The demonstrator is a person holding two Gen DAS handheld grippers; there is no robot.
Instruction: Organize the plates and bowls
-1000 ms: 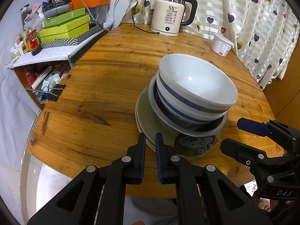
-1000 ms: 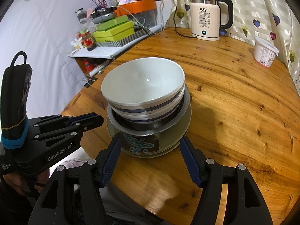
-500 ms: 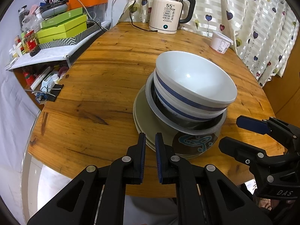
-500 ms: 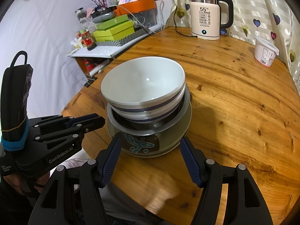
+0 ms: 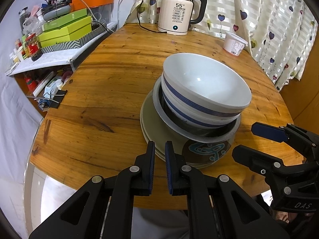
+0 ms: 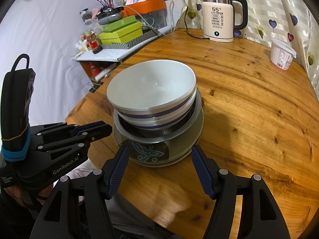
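Note:
One stack stands near the front edge of the round wooden table [image 5: 103, 91]. Its top is a white bowl with a blue band [image 5: 205, 87] [image 6: 151, 85], nested in a similar bowl. Both sit in a dark bowl with a grey rim [image 5: 199, 137] [image 6: 157, 137]. Underneath lie pale green plates [image 5: 153, 127], the top one showing a blue pattern [image 6: 147, 153]. My left gripper [image 5: 159, 146] [image 6: 106, 129] is shut on nothing, its tips at the plates' near left rim. My right gripper [image 6: 160, 151] [image 5: 247, 140] is open, one finger on each side of the plates' near edge, not pressing.
A cream electric kettle [image 5: 179, 14] and a white tub [image 5: 234, 43] stand at the table's far side, before a heart-print curtain. A cluttered side shelf with green boxes [image 5: 65, 31] adjoins the table on the left. A person's hand [image 6: 12, 191] holds the left gripper.

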